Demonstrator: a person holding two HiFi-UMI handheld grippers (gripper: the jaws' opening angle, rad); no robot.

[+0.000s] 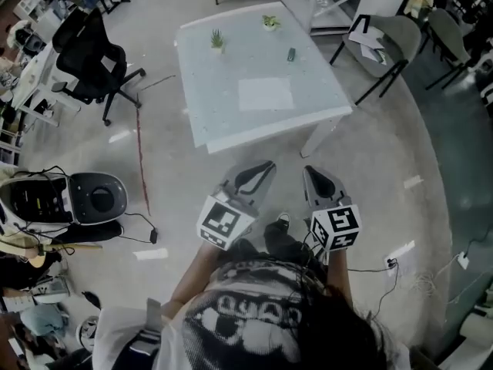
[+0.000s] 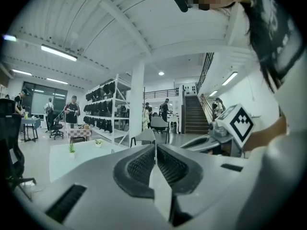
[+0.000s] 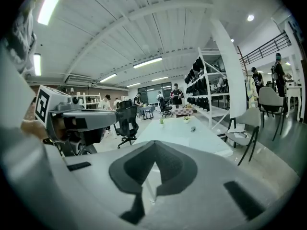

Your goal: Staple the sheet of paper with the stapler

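Observation:
The white sheet of paper [image 1: 266,93] lies flat near the front of a white table [image 1: 208,118]. The small dark stapler [image 1: 291,54] sits farther back on the table and shows as a small dark thing [image 3: 193,128] in the right gripper view. Both grippers are held over the floor, short of the table's near edge and side by side. My left gripper [image 1: 266,166] is shut with nothing in it, its ribbed pads [image 2: 144,164] pressed together. My right gripper [image 1: 308,170] is also shut and empty, as the right gripper view [image 3: 155,147] shows.
Two small potted plants [image 1: 217,39] [image 1: 270,22] stand at the table's back. A black office chair [image 1: 96,56] is left of the table and a grey chair [image 1: 389,41] right of it. A dark round device [image 1: 91,199] and cables [image 1: 146,230] lie on the floor to the left.

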